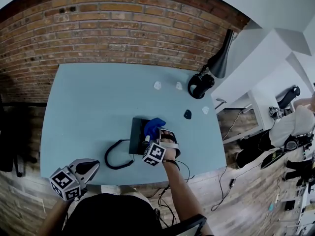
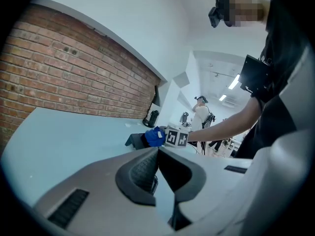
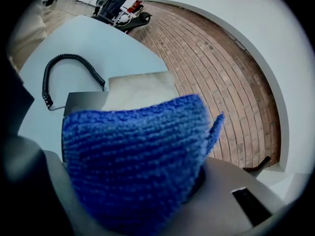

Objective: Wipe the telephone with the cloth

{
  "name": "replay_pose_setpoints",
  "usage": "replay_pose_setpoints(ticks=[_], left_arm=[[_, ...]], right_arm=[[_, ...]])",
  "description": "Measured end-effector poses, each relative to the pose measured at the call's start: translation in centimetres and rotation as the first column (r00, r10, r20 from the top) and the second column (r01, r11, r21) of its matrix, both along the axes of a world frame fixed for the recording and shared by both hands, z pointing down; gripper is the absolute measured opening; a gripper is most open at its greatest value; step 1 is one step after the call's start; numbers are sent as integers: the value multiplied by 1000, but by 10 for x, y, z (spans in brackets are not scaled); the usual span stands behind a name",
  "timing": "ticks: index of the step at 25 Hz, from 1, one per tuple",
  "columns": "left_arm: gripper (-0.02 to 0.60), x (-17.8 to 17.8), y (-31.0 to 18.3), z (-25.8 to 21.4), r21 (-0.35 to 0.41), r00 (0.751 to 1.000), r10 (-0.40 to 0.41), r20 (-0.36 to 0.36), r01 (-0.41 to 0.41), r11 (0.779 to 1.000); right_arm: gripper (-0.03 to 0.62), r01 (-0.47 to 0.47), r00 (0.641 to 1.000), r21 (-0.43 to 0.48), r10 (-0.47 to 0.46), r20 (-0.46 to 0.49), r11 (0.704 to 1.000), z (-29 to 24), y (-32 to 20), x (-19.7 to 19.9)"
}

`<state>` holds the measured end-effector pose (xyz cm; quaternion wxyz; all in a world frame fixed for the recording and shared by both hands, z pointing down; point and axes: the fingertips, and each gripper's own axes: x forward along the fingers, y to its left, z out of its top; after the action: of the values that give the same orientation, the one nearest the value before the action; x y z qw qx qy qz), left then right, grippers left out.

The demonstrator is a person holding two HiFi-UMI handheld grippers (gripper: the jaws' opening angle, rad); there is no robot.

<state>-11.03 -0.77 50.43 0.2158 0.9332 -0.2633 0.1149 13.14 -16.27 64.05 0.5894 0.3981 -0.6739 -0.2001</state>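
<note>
Currently on a pale blue table backed by a brick wall:

Telephone: dark, squarish base, near the front edge, right of its middle. A black coiled cord loops from its left side toward the front edge.

Cloth: blue, knitted-looking, bunched. It rests on the right part of the telephone, touching it.

Right gripper: jaws clamped on the cloth, which fills the space between them and bulges out ahead of them in the right gripper view. It is held directly over the telephone's right side, with the cloth between jaws and set.

Left gripper: jaw tips together, nothing between them. It is at the front edge toward the left corner, left of the cord loop, well apart from telephone and cloth.

Markings: black-and-white square codes on the right marker cube and the left marker cube, patterns rather than lettering.

Other: black lamp at the far right corner. Three small white scraps and one small dark piece lie between lamp and telephone, too small to identify
</note>
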Motion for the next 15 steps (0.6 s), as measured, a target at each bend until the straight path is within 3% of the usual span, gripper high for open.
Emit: replay_pose_setpoints(ticks=[6, 15], left_arm=[[23, -6, 10, 11, -22, 1000, -14, -9, 14, 1000], [23, 1, 14, 12, -20, 1000, 6, -19, -6, 1000]], right_arm=[[81, 6, 1000, -19, -6, 13, 1000, 11, 28, -11], [80, -51, 992, -26, 54, 110, 998, 27, 56, -13]])
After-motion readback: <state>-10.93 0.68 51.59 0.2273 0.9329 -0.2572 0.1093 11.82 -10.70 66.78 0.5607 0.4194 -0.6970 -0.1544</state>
